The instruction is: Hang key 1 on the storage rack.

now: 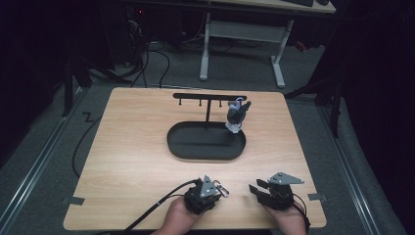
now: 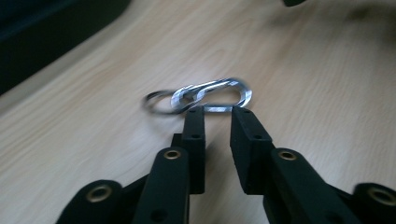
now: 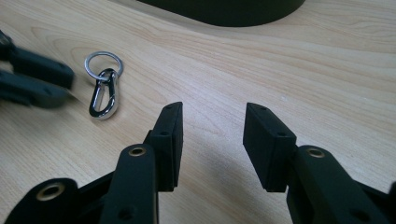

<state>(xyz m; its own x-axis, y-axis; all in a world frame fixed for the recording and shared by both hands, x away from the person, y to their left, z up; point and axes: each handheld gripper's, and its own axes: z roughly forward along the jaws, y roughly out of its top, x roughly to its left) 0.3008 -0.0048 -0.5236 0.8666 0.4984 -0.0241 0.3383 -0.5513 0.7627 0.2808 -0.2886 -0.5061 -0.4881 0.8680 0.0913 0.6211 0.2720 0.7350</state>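
Bench (image 1: 127, 147) has a black tray (image 1: 206, 142) with a hook stand (image 1: 209, 97) well ahead of both grippers, a small figure (image 1: 238, 116) hanging off it. Left gripper (image 2: 217, 112) is narrowed, tips just at the clip (image 2: 212, 94) with its ring (image 2: 156, 102), not clamped yet as far as I can tell. Right gripper (image 3: 212, 114) sits wide, empty, clip off to its left. Risk: the flat shiny clip skates away or pops out if the jaws only catch its edge.

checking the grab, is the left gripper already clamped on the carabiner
No: in the left gripper view the carabiner clip lies on the wooden table just past the tips of the left gripper, whose jaws stand apart with nothing between them.
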